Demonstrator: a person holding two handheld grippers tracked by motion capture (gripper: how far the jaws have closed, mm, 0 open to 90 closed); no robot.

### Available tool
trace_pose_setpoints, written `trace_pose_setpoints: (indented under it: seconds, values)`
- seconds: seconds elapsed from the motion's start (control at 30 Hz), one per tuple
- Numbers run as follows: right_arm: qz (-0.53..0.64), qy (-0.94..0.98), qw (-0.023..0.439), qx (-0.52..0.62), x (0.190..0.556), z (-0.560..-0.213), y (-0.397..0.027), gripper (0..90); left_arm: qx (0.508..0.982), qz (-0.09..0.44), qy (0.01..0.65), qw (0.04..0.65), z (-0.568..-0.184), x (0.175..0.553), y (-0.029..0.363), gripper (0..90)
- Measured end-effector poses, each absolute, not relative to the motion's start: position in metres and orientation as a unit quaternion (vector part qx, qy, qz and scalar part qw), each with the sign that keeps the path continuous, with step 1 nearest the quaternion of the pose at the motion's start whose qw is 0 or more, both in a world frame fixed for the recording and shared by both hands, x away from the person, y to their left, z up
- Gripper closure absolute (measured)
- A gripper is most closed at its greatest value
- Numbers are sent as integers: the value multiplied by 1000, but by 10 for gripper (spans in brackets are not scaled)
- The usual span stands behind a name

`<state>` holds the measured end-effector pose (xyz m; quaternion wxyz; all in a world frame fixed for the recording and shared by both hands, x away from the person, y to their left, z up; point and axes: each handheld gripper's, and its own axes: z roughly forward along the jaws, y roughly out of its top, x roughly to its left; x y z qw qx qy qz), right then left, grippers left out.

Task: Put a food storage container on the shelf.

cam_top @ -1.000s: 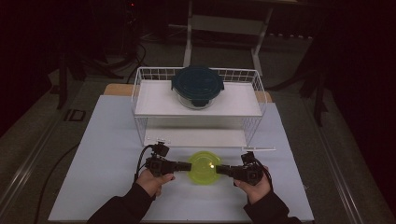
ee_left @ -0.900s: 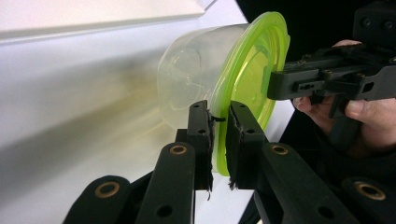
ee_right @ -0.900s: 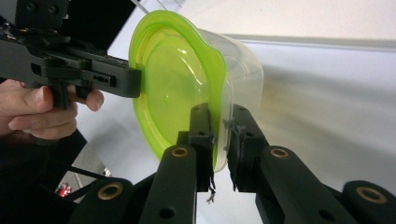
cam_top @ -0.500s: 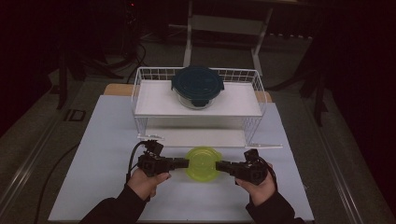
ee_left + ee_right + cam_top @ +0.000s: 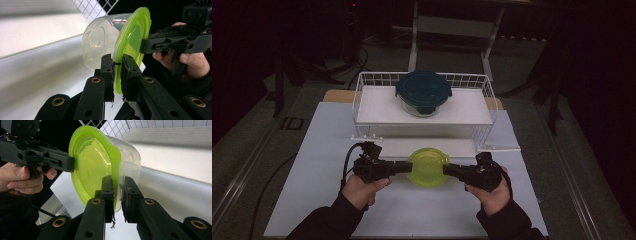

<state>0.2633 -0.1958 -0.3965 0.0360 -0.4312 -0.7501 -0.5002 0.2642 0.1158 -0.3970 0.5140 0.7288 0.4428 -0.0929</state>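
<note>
**Two grippers, one lime lid, pinched from both sides**

Left gripper (image 5: 401,167) is clamped on the rim of the container (image 5: 427,166), and the right gripper (image 5: 451,171) bites the opposite edge, so the tub hangs between them just off the near edge of the wire rack (image 5: 362,85). Look at the left gripper view: matte black jaws, brass-coloured rivets along the linkage, squeezed hard onto the thin rim of the lime-green lid (image 5: 130,42), a glossy, translucent disc. Behind it bulges the clear plastic body (image 5: 100,42), rounded and cloudy, with soft reflections on its wall. From the right gripper view, same story mirrored: the lid's dished face shines and its lip curls over the clear tub, caught between that gripper's jaws. Left hand (image 5: 361,190) and right hand (image 5: 492,192) grip the handles, dark sleeves coming in over the near edge of the pale, smooth worktop (image 5: 312,150). Up on the rack's flat white shelf sits a round glass bowl (image 5: 424,95) under a dark teal clip lid, toward the far edge.
</note>
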Motion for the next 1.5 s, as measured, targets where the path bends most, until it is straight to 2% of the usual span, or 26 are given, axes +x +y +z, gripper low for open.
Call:
trace_pose_setpoints:
  seconds: [0.4,1.13,1.5]
  values:
    - [-516,-748,22,-416,270,-366,-189,810,723,-77,440,526,-369,267,123,807]
    - [-552,-734,-17,-396,314,-299,-183,810,717,-36,435,544,-291,312,126,808]
    - [-556,-729,-33,-398,340,-275,-178,808,713,-18,440,546,-267,335,128,807]
